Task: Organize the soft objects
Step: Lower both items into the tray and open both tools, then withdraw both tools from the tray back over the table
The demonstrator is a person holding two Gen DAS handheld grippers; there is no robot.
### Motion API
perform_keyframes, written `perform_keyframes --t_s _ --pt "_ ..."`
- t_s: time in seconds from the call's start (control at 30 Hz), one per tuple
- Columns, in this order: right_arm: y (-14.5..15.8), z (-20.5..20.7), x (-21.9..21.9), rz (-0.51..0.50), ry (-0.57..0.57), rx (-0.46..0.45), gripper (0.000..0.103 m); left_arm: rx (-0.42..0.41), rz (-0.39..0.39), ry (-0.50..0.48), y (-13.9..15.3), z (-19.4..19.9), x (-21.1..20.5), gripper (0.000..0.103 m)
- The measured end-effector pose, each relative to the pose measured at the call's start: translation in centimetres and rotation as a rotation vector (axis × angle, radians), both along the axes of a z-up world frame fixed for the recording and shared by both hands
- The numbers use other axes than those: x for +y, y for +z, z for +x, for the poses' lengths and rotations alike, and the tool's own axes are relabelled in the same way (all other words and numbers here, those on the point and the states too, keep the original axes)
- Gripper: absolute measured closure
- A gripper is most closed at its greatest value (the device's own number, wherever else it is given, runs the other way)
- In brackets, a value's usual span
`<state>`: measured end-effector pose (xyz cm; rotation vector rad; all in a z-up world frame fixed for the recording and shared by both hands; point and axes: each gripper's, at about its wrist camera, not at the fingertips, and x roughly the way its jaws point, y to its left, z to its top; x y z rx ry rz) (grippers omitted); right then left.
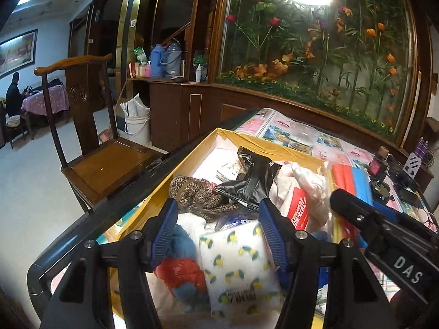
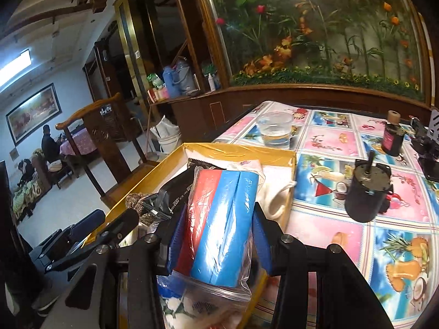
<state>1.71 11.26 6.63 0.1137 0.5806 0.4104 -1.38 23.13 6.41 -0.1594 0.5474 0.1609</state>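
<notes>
A yellow-taped cardboard box (image 1: 274, 148) (image 2: 241, 148) on the table holds a brown knit hat (image 1: 200, 194), a black foil pouch (image 1: 252, 181) and a white bag with red print (image 1: 299, 205). My left gripper (image 1: 218, 219) hangs over the box with a lemon-print tissue pack (image 1: 238, 263) between its jaws. The pack's right edge lies against the right pad and a gap shows at the left pad, so a grip is unclear. My right gripper (image 2: 219, 219) is shut on a clear zip bag of red and blue foam rolls (image 2: 222, 219) (image 1: 348, 181) at the box's right side.
On the patterned tablecloth (image 2: 329, 142) right of the box stand a plastic cup of water (image 2: 274, 128), a black motor (image 2: 365, 192) and a dark bottle (image 2: 392, 137). A wooden chair (image 1: 104, 164) and a white bucket (image 1: 137, 126) are left of the table. A person sits far off.
</notes>
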Motion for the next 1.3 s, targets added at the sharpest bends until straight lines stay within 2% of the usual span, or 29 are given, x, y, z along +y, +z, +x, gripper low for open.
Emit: perform_keyframes --t_s 0.1,0.33,0.97,1.13,1.23,1.3 --pt "-0.8 1.4 0.5 0.011 0.002 0.047 0.053 0.002 0.004 0.008 -0.1 -0.2 0.4 0.046" --pt "-2.7 3.7 -0.4 0.047 0.021 0.156 0.053 0.016 0.033 0.018 -0.2 0.2 0.2 0.046" --pt "-3.3 3.9 -0.8 0.033 0.035 0.179 0.052 0.036 0.075 0.061 -0.3 0.6 0.2 0.042" --pt "-3.2 3.9 -1.0 0.027 0.025 0.182 0.049 0.043 0.069 0.075 -0.5 0.7 0.4 0.035" --pt "-2.8 3.3 -1.0 -0.014 -0.001 0.137 0.042 0.031 0.040 0.080 -0.5 0.5 0.9 0.030" --pt "-2.2 2.7 -1.1 -0.043 -0.003 0.092 0.036 0.015 0.025 0.102 -0.3 0.3 1.3 0.019"
